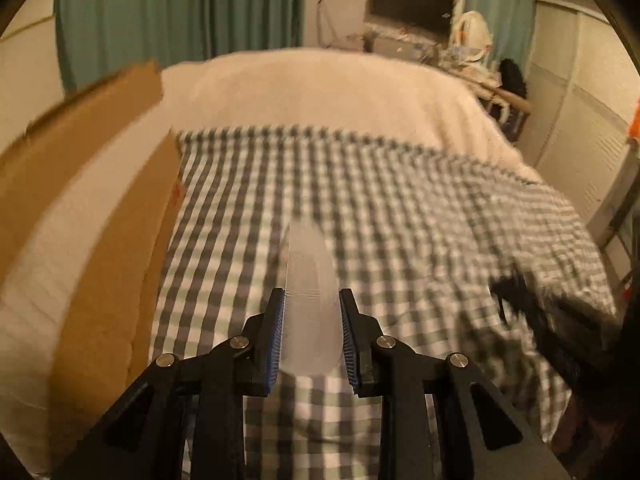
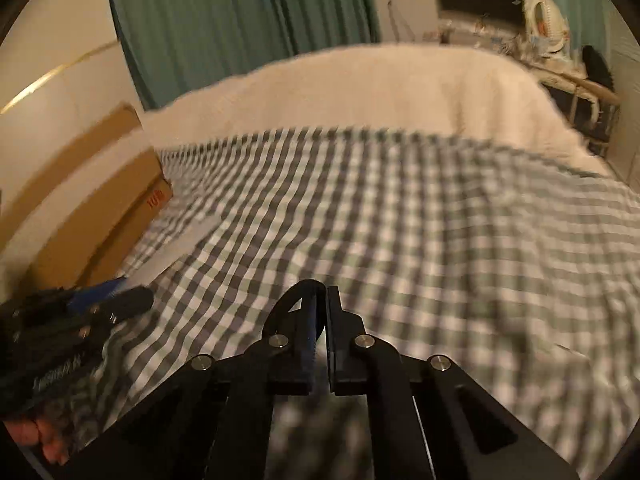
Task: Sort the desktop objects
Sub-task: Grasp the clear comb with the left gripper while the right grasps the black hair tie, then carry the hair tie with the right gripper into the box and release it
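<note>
A green-and-white checked cloth [image 1: 360, 208] covers the bed under my hands. Nearest me, my left tool [image 1: 312, 300] is clamped on a translucent white tube [image 1: 308, 280] that points away from me, above the cloth. My right tool [image 2: 323, 292] is pressed together on a thin black loop [image 2: 298, 300]. A cardboard box [image 1: 120, 220] lies left. Farther off a cream blanket [image 1: 320, 88], then green curtains [image 1: 180, 8].

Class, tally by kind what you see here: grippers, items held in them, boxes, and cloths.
Grippers: 2 (left gripper, right gripper)
Held items: 2 (translucent tube, black loop)
Cardboard boxes: 1
Checked cloths: 1
Total: 6
</note>
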`<state>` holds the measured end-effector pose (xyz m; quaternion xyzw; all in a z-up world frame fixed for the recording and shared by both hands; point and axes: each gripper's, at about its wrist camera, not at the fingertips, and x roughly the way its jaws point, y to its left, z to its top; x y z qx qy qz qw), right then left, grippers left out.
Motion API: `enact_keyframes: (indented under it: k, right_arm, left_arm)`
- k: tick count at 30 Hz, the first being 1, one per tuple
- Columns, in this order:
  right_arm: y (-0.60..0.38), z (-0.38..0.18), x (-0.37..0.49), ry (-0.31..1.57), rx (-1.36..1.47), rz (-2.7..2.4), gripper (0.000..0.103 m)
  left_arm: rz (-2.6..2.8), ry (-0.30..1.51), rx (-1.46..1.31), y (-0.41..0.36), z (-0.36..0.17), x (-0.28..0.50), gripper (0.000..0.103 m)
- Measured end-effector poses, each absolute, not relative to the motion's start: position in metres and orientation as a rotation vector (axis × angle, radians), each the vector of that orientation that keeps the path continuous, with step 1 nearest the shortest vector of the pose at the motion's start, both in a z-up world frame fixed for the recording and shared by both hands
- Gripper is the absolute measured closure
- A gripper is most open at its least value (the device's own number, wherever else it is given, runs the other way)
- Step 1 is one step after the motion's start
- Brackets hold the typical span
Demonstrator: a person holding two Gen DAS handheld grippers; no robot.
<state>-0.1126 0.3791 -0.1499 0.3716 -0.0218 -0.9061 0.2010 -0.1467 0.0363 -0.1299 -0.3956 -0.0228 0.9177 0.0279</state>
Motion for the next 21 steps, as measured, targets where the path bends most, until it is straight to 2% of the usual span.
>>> enact_keyframes:
  k: [4, 6, 8, 10, 12, 19, 21]
  right_arm:
    - [0.416, -0.142, -0.075, -0.199, 1.123, -2.530, 0.100]
    - [0.424, -0.130, -0.057, -0.259, 1.151, -2.522, 0.100]
    - [0.420, -0.096, -0.033, -0.221, 1.127, -2.550, 0.100]
    - [0.413, -0.084, -0.030, -0.217, 1.110, -2.551, 0.100]
    - [0.402, -0.055, -0.021, -0.201, 1.063, -2.561, 0.100]
    - [0.316, 0.047, 0.013, 0.017, 0.890, -2.578, 0.100]
    - [0.304, 0.057, 0.015, 0.043, 0.868, -2.572, 0.100]
  left_arm:
    - [2.801, -0.141, -1.120, 0.039, -0.104, -0.137, 0.077]
    - [2.788, -0.175, -1.056, 0.038, -0.086, -0.127, 0.083]
    - [2.785, -0.222, -0.990, 0.030, -0.064, -0.119, 0.084]
    - [2.779, -0.290, -0.921, 0.015, -0.043, -0.110, 0.086]
    - [2.766, -0.326, -0.881, -0.001, -0.024, -0.105, 0.095]
    - [2.742, -0.461, -0.770, -0.067, 0.025, -0.082, 0.095]
    - [2.728, -0.481, -0.795, -0.083, 0.032, -0.082, 0.095]
